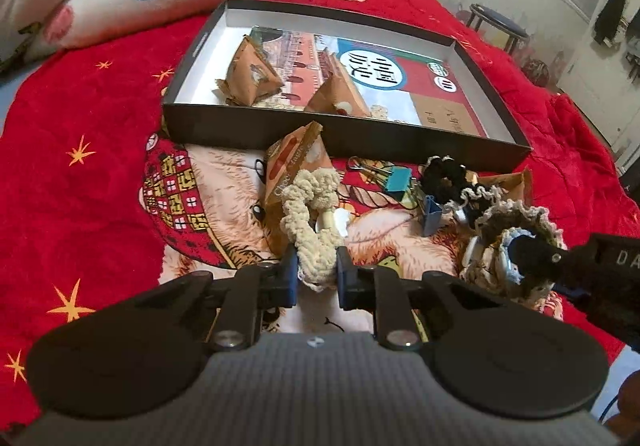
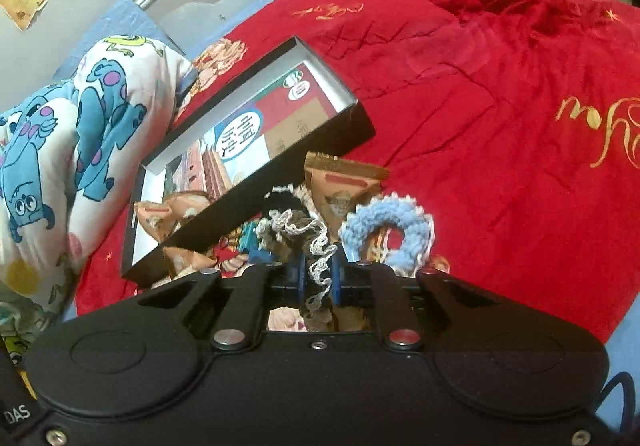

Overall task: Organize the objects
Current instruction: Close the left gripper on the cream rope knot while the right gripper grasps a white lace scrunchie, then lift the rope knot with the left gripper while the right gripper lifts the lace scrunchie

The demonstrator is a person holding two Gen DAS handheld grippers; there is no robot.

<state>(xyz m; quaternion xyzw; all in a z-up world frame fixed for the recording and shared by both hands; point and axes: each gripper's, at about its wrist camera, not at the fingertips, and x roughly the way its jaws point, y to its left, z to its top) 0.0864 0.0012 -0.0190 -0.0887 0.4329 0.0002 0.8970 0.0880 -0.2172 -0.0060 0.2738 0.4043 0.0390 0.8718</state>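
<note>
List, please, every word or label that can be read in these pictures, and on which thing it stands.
"DA": right gripper body, cut by the frame edge.
"DAS": black device at the lower left corner.
Large Chinese characters in a white circle: booklet in the box; I cannot read them surely.
Snack packets, gold script on the blanket: too blurred.

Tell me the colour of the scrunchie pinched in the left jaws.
Cream, a fuzzy knitted scrunchie; it shows best in the left wrist view.

The right gripper (image 2: 319,274) pinches a brown scrunchie with pale trim (image 2: 310,242) — jaws closed tight on it. A light blue scrunchie (image 2: 386,224) lies just beside, at two o'clock. The black box (image 2: 280,186) sits at eleven o'clock on the red blanket (image 2: 500,126).
</note>
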